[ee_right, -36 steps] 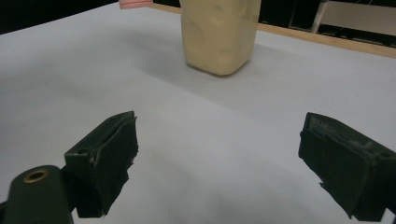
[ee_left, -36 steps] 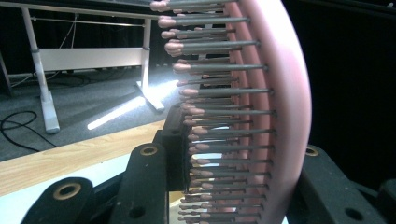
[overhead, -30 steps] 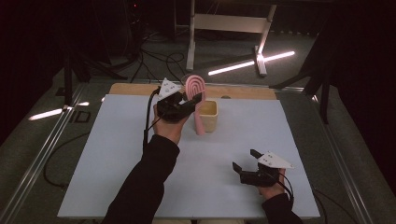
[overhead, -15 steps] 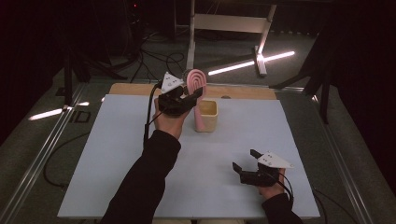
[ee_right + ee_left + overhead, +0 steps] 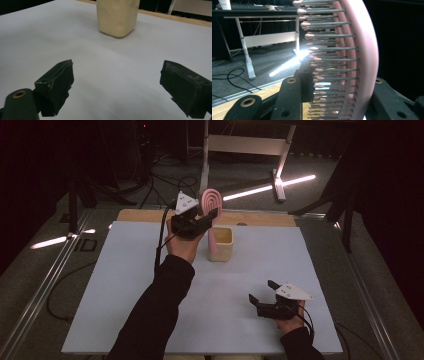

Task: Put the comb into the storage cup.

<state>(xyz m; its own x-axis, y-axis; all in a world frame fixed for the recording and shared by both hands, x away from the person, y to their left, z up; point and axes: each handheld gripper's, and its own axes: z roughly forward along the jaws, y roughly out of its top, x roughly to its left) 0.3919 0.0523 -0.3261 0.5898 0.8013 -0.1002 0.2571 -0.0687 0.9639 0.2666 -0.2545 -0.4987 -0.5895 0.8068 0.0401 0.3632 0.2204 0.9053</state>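
White table cover (image 5: 125, 305); metal frame (image 5: 240, 145) on the floor behind.

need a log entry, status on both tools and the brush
Left tool shut on brush, handle end down beside the cup. Right tool open, empty, low over the mat. Nothing in the way.

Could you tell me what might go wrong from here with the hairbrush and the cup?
1. The left gripper clamps the pink hairbrush by its bristled head, so it may twist or slip.
2. The handle hangs at the yellow cup, which nothing steadies; the open right gripper is far away, so a nudge may tip it.
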